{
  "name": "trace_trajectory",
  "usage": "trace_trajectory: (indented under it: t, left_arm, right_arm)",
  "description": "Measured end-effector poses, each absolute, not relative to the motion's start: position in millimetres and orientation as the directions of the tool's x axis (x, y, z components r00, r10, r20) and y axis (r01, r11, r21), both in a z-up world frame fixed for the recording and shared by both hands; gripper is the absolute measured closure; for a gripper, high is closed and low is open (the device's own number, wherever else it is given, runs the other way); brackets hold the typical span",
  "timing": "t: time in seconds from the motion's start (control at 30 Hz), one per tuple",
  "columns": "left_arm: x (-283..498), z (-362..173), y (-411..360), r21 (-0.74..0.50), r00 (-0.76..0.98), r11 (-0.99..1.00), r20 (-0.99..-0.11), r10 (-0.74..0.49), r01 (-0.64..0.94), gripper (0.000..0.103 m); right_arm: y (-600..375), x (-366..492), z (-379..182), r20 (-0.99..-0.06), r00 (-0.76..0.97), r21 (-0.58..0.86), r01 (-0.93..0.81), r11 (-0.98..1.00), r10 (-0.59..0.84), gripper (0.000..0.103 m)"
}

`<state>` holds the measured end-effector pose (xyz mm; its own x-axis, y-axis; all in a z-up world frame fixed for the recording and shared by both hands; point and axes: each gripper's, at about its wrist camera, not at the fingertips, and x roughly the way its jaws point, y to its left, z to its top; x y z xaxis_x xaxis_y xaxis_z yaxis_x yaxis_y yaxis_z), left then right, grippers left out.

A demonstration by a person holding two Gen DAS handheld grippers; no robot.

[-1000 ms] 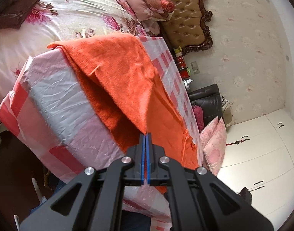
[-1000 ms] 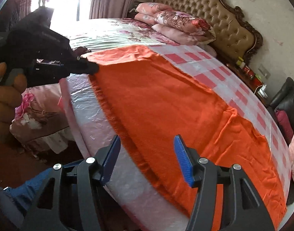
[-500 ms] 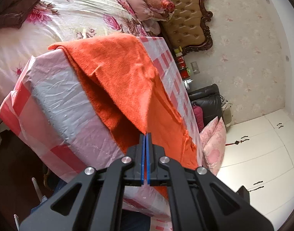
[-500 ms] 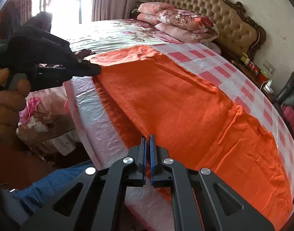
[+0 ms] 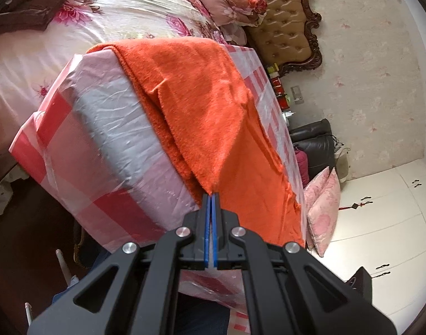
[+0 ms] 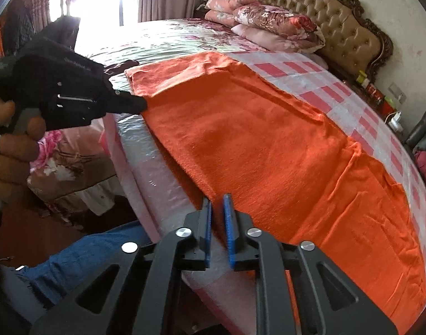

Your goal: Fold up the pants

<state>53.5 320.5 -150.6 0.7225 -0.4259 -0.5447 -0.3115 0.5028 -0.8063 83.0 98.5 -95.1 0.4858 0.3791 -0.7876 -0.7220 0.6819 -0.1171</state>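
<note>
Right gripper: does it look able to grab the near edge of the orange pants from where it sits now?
Probably yes. The right gripper is slightly open right at the near edge of the orange pants, with nothing between them. The left gripper pinches that edge farther along, out of its way.

Table (image 6: 140, 150): draped in a pink, red and white checked plastic cover.
On table: orange pants (image 6: 268, 150) spread flat, near edge hanging over the side (image 5: 207, 117).
Beside table: bed (image 5: 115, 8) in floral sheet.

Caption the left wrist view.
Left gripper pinching the orange pants' near edge on the pink checked table cover.
</note>
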Motion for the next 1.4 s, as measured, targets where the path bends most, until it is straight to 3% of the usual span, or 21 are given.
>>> trace_trajectory:
  t: [0.03, 0.1, 0.17, 0.3, 0.4, 0.43, 0.47, 0.53, 0.67, 0.77, 0.9, 1.0, 1.33, 1.4]
  left_arm:
    - [52.2, -151.2, 320.1, -0.805, 0.723, 0.504, -0.546, -0.424, -0.312, 0.102]
    - [51.2, -149.4, 320.1, -0.798, 0.716, 0.513, -0.556, -0.422, -0.318, 0.102]
    - [46.4, -145.9, 324.0, -0.784, 0.721, 0.526, -0.568, -0.396, -0.329, 0.101]
    - [26.5, -126.2, 340.5, -0.727, 0.772, 0.595, -0.579, -0.261, -0.344, 0.097]
    - [34.7, -101.8, 344.8, -0.658, 0.824, 0.697, -0.540, -0.172, -0.286, 0.095]
    - [50.3, -95.0, 338.7, -0.600, 0.821, 0.760, -0.548, -0.161, -0.251, 0.090]
    - [66.1, -91.9, 331.9, -0.565, 0.805, 0.796, -0.565, -0.180, -0.218, 0.083]
    - [106.4, -92.7, 311.9, -0.490, 0.749, 0.861, -0.619, -0.236, -0.133, 0.079]
    - [169.9, -94.4, 269.0, -0.233, 0.672, 0.972, -0.726, -0.150, -0.035, 0.076]
    - [207.1, -96.6, 253.3, -0.132, 0.633, 0.991, -0.768, -0.096, -0.010, 0.072]
    - [235.0, -93.6, 251.3, -0.076, 0.598, 0.997, -0.799, -0.061, -0.001, 0.070]
    - [246.1, -95.9, 249.7, -0.037, 0.602, 0.999, -0.798, -0.022, -0.012, 0.067]
    - [258.1, -102.6, 222.1, -0.022, 0.632, 0.999, -0.775, -0.003, -0.023, 0.031]
    - [256.3, -102.5, 222.6, -0.055, 0.644, 0.998, -0.764, -0.028, -0.021, 0.029]
  right_arm:
    - [95.6, 83.7, -92.6, -0.793, 0.458, -0.078, -0.731, 0.678, 0.403, 0.079]
    - [91.5, 81.4, -86.9, -0.792, 0.410, -0.016, -0.755, 0.655, 0.453, 0.039]
    - [82.5, 77.3, -74.0, -0.755, 0.413, 0.007, -0.771, 0.637, 0.509, 0.028]
    - [50.7, 109.0, -56.1, -0.723, 0.453, 0.089, -0.687, 0.722, 0.521, 0.027]
    - [31.3, 154.8, -57.7, -0.742, 0.579, -0.009, -0.514, 0.858, 0.339, 0.027]
    - [24.2, 173.2, -60.1, -0.746, 0.607, -0.037, -0.450, 0.892, 0.276, 0.027]
    - [19.0, 186.1, -62.6, -0.743, 0.622, -0.051, -0.419, 0.907, 0.246, 0.027]
    - [7.4, 214.1, -71.4, -0.741, 0.654, -0.114, -0.347, 0.931, 0.153, 0.028]
    - [-18.2, 239.7, -85.2, -0.754, 0.650, -0.115, -0.275, 0.955, 0.096, 0.028]
    - [-35.8, 248.7, -94.2, -0.757, 0.648, -0.109, -0.247, 0.963, 0.081, 0.026]
    - [-54.5, 256.7, -96.4, -0.770, 0.628, -0.029, -0.214, 0.976, 0.114, 0.020]
    - [-59.9, 263.0, -95.4, -0.760, 0.645, -0.077, -0.204, 0.976, 0.075, 0.019]
    - [-102.9, 269.9, -95.7, -0.750, 0.660, -0.143, -0.200, 0.969, 0.025, 0.018]
    - [-111.1, 268.2, -95.9, -0.743, 0.669, -0.167, -0.195, 0.966, 0.007, 0.018]
